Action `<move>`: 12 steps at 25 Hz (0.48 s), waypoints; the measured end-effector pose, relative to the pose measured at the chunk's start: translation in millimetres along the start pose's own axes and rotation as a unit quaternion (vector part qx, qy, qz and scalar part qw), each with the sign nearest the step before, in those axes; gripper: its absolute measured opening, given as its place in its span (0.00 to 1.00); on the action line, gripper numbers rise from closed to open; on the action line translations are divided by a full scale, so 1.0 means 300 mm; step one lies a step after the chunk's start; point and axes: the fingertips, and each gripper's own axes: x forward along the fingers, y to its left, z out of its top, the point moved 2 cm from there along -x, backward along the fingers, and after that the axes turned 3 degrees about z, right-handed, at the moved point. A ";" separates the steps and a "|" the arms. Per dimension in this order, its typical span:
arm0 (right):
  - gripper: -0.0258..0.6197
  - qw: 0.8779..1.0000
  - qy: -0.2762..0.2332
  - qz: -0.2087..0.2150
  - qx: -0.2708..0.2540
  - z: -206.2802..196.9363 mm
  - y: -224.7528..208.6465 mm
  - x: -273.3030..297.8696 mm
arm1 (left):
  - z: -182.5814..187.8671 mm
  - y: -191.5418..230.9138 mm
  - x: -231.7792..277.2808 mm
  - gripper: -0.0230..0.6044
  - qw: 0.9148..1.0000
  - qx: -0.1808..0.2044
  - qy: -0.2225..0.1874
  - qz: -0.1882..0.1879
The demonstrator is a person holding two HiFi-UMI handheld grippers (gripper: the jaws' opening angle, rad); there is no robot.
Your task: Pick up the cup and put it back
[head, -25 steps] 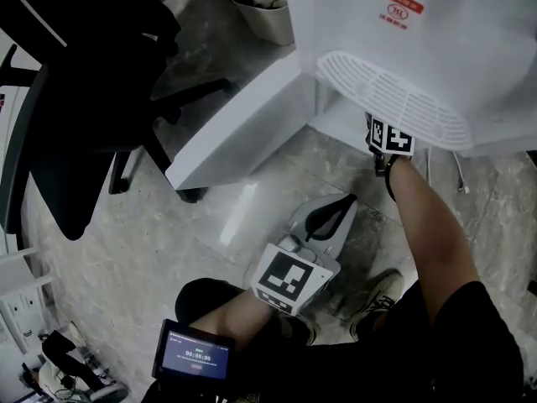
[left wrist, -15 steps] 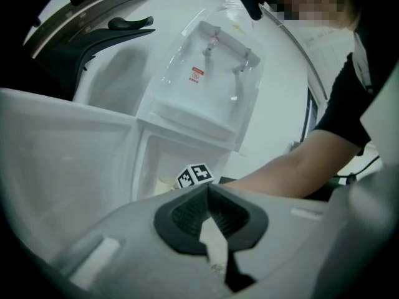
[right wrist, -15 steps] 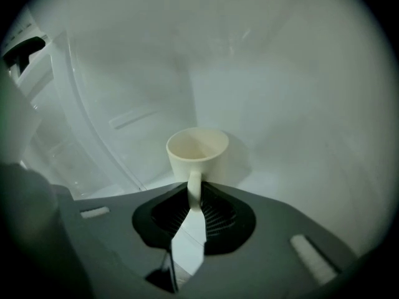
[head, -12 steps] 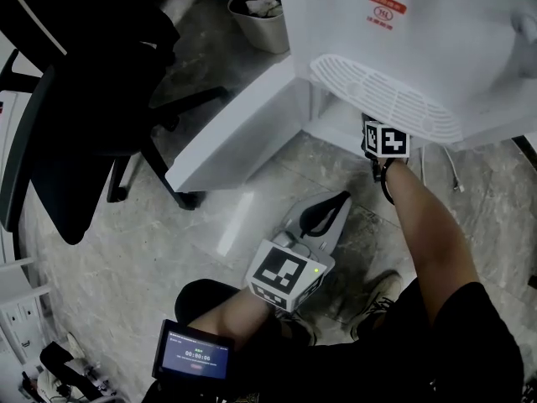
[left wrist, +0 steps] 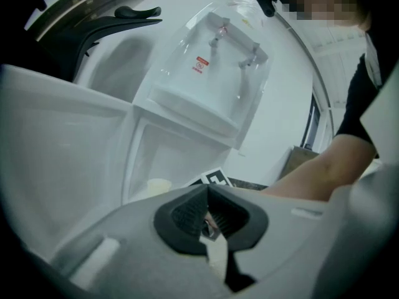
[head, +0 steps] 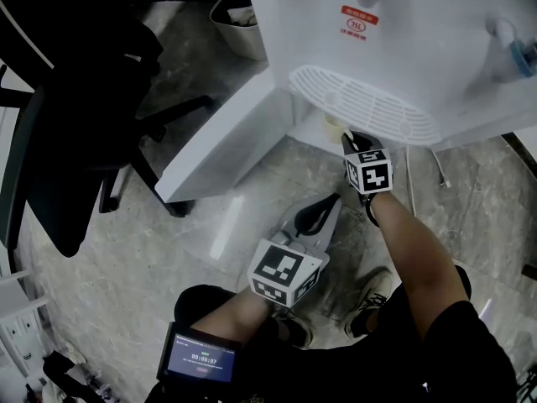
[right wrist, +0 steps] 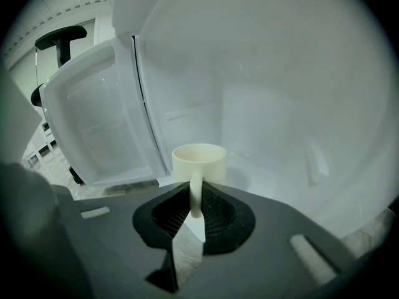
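**One thin handle carries the whole lift**

Only the handle [right wrist: 196, 195] of the cup [right wrist: 199, 162] sits between the pads of the right gripper [right wrist: 196, 212]. The jaws are closing on it, already pinching it from both sides. The cup stands upright on the floor of the water dispenser's [head: 403, 40] lower cabinet, near that floor's front edge and toward the side where the open door [head: 226, 141] is hinged. Whether its base has left the floor cannot be told.

The main risk, as I judge it, is rotation. A pinch on a narrow, smooth strap leaves the cup body hanging off to one side, so it could swing down or twist between the pads once raised. If the pinch is light, the handle could slide out and the cup drop onto the cabinet floor. What the cup holds, if anything, is not visible.

Clearance is the second worry — the drip tray [head: 365, 103] juts out just above the opening, and a steep lift could knock the rim against the cabinet's upper edge.

The left gripper [left wrist: 209, 212] hangs back outside the cabinet, jaws pressed together on nothing, so it offers no support.
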 end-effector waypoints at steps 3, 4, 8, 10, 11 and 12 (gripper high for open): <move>0.11 1.000 -0.010 0.011 0.015 0.024 0.026 -0.073 | 0.026 -0.035 -0.038 0.04 1.000 -0.013 -0.006 0.017; 0.11 1.000 -0.011 0.016 0.016 0.036 0.042 -0.108 | 0.032 -0.057 -0.059 0.04 1.000 -0.016 -0.007 0.020; 0.11 0.999 0.023 0.046 0.003 0.035 0.171 -0.357 | -0.018 -0.196 -0.193 0.04 0.998 -0.047 0.024 0.045; 0.11 0.997 0.038 0.067 -0.004 0.056 0.249 -0.508 | -0.053 -0.225 -0.281 0.04 0.992 -0.081 0.047 0.085; 0.11 0.996 0.043 0.077 -0.007 0.074 0.282 -0.589 | -0.051 -0.245 -0.329 0.04 0.988 -0.102 0.055 0.102; 0.11 0.995 0.048 0.086 -0.010 0.099 0.309 -0.673 | -0.030 -0.277 -0.375 0.04 0.985 -0.121 0.060 0.110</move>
